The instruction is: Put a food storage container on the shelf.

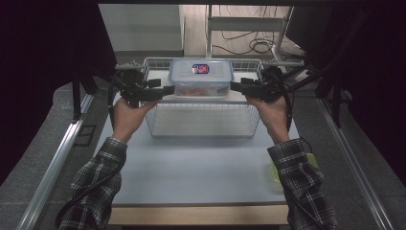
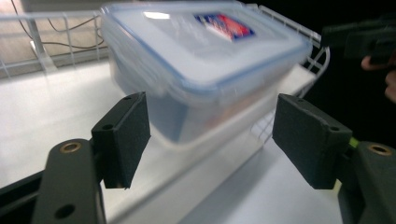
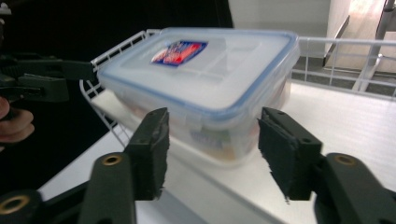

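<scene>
Clear lidded plastic box lengthwise between left tool and right tool; both released, equally near.

High view looks down toward 12 o'clock over the desk; both tool views face the container closely, from opposite ends.

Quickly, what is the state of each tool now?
Left tool: open, jaws on either side of the container, not clamping.
Right tool: open, holding nothing.
</scene>
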